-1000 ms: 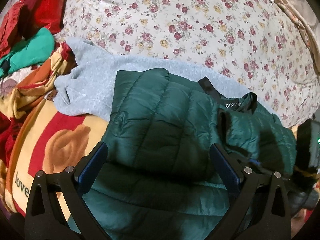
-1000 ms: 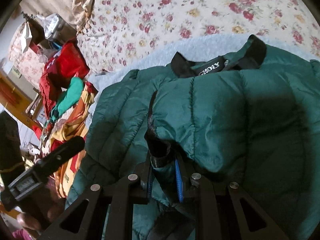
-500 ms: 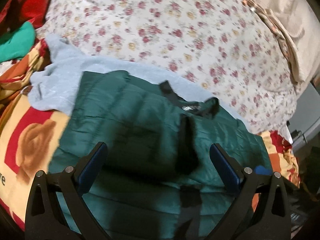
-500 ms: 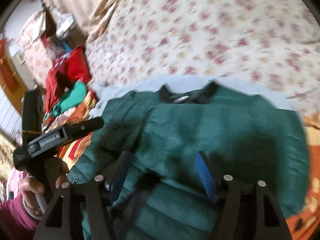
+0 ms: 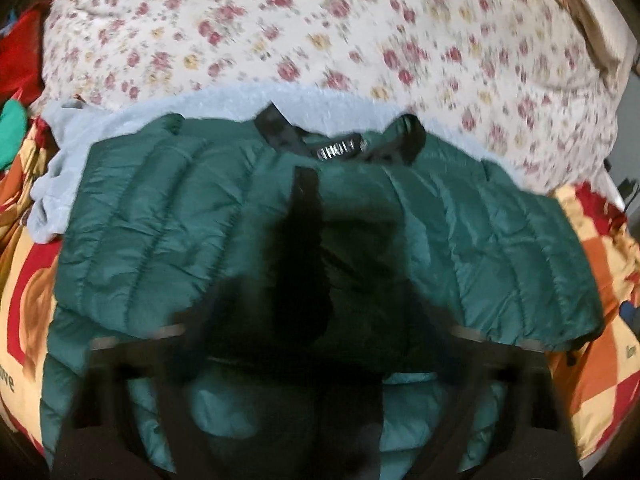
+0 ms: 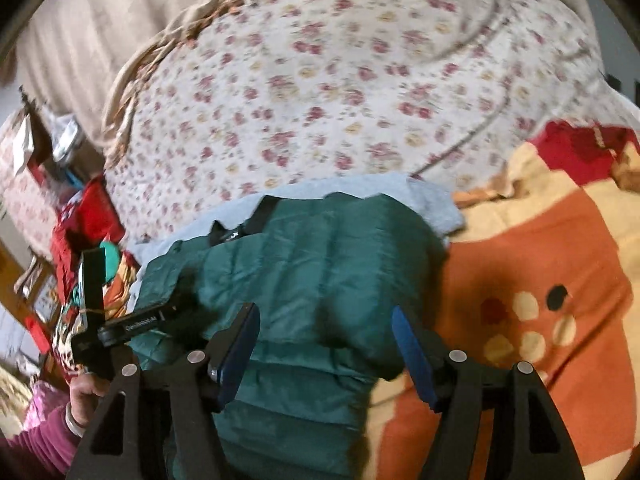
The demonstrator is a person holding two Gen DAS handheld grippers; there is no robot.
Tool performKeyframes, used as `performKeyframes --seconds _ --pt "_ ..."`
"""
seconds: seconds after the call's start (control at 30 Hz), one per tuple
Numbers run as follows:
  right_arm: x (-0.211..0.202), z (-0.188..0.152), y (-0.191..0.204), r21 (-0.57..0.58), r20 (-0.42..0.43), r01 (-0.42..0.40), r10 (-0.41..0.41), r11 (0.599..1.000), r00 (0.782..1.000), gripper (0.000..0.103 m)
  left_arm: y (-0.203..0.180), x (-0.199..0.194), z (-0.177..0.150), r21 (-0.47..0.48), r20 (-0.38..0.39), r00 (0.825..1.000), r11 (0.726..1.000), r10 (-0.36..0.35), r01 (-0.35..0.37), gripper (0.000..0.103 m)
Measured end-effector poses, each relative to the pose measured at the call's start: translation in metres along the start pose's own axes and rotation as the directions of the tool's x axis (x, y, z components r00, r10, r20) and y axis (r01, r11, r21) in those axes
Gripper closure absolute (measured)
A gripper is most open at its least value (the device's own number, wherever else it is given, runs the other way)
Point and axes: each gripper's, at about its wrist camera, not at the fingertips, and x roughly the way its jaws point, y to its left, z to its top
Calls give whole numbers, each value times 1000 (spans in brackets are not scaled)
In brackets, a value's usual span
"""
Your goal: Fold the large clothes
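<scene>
Right gripper gaping, empty, over green jacket right edge; left gripper blurred, closing, grip unclear.

Both wrist views close, angled down over one green jacket.

One green jacket; one grey sweater; two grippers.

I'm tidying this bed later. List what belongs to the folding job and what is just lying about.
Belongs to the job:
- dark green quilted puffer jacket
- pale grey fleece garment under it

Lying about:
- floral quilted bedspread
- orange and cream patterned blanket
- red cloth pile
- bright green cloth
</scene>
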Motion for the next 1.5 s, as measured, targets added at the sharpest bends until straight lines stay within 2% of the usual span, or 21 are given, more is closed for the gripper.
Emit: performKeyframes --seconds 0.07,0.1,0.2,0.27,0.43,0.6,0.9,1.13,1.3,1.4,1.5 --pt "3 -2 -9 27 -2 10 -10 1000 1000 37 -2 6 0 5 -36 999 1000 -6 6 75" --pt "5 -3 -12 37 -7 16 -16 999 1000 37 -2 4 1 -4 -26 1000 1000 -7 7 81" --pt "10 -6 -15 45 -11 19 -18 999 1000 37 0 -8 5 -1 14 1000 1000 -1 1 90" --pt "14 -6 -17 53 -13 23 -23 998 1000 37 1 -17 8 3 38 999 1000 8 -8 92" --pt "19 -2 -18 93 0 11 -11 996 1000 37 20 -45 21 -13 102 995 1000 16 -15 93" --pt "26 4 -7 81 -1 4 -4 997 1000 37 50 -62 33 -40 162 983 996 84 -78 93" --pt "65 11 24 30 -54 -17 19 999 998 37 119 -59 28 -140 143 974 978 176 -156 94" --pt "107 18 60 -80 -89 -31 24 996 996 37 146 -45 16 -175 111 975 970 190 -169 94" --pt "154 9 94 -254 -142 24 -62 967 988 37 153 -35 13 -179 90 975 967 201 -183 94" --pt "181 5 100 -299 -161 66 -119 952 980 36 156 -32 12 -180 83 977 967 196 -178 92" --pt "188 8 99 -296 -154 83 -133 952 979 36 158 -36 14 -186 85 978 967 191 -173 88"
